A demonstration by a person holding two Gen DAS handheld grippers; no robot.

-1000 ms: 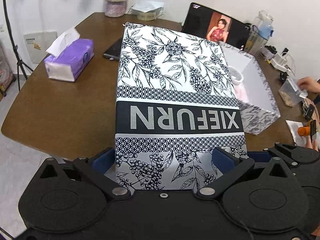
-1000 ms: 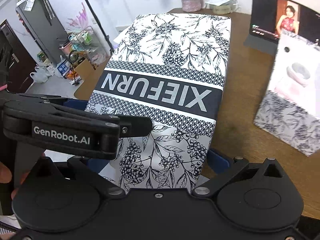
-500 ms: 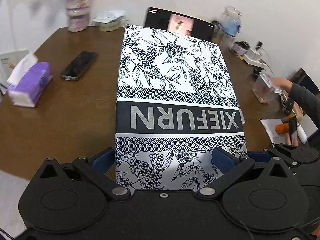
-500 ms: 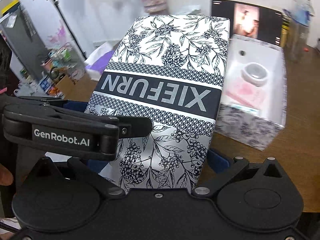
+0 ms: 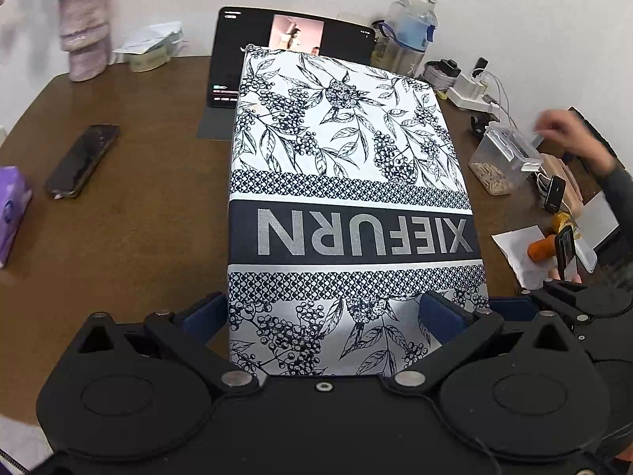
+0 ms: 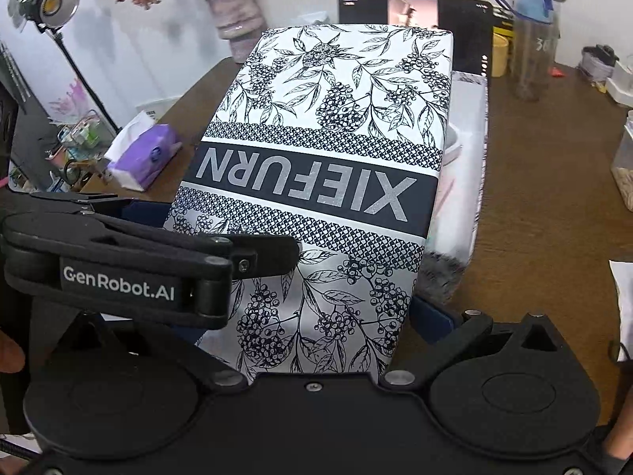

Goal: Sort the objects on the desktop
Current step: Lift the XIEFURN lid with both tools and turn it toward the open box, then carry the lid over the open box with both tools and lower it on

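Left wrist view: the left gripper (image 5: 330, 312) has its blue pads (image 5: 203, 314) pressed against the two sides of the near end of a printed lid (image 5: 348, 182), white with dark berry sprigs and a dark band reading XIEFURN. The jaws stand about as wide as the lid and clamp it. The lid is held above the brown table (image 5: 130, 213), and its far end covers the lower part of a tablet (image 5: 292, 35). On the left lie a phone (image 5: 83, 160) and, at the frame edge, a purple tissue pack (image 5: 12, 213). A vase (image 5: 83, 35) stands at the far left corner, a bottle (image 5: 407, 39) beside the tablet. At the right, a person's hand (image 5: 569, 134) is over a clear container (image 5: 502, 158).

Right wrist view: the right gripper (image 6: 312, 308) grips the same lid (image 6: 336, 134) at its near end, jaws closed on its sides; only the right pad (image 6: 431, 314) shows clearly. The left gripper (image 6: 150, 253) crosses in from the left, touching the lid's left side. Just under the lid's right edge sits the open box (image 6: 469, 182), its white inside partly visible. The tissue pack (image 6: 144, 154) lies to the left, the vase (image 6: 237, 19) behind.
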